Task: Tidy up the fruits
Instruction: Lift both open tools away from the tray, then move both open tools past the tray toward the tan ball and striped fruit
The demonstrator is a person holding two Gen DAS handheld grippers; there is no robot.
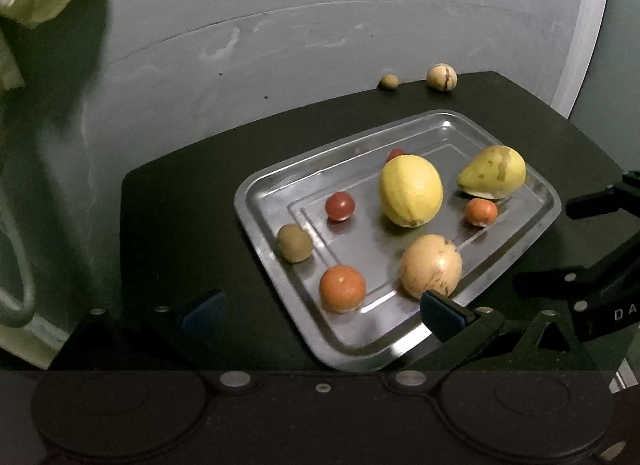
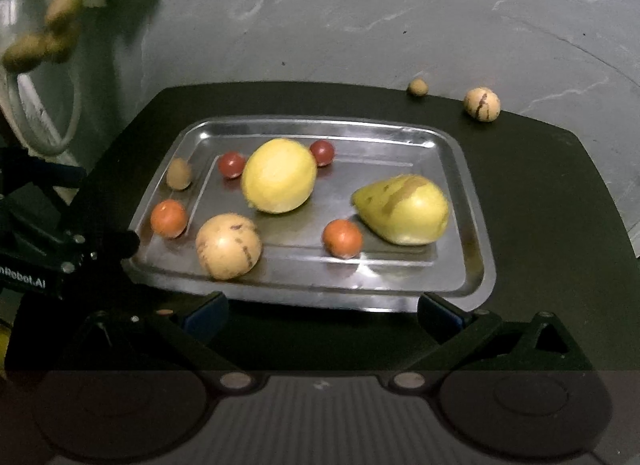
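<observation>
Hovering: L gripper & R gripper, jaws released, empty | steel tray mid-frame w/ lemon, pear | striped fruit upper right, off tray

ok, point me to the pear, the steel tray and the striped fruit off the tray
pear (image 2: 404, 211), right wrist view, middle of its body
steel tray (image 2: 320, 127), right wrist view, far rim
striped fruit (image 2: 482, 103), right wrist view, centre, on the table

left claw spread wide, empty; right claw spread wide, empty.
</observation>
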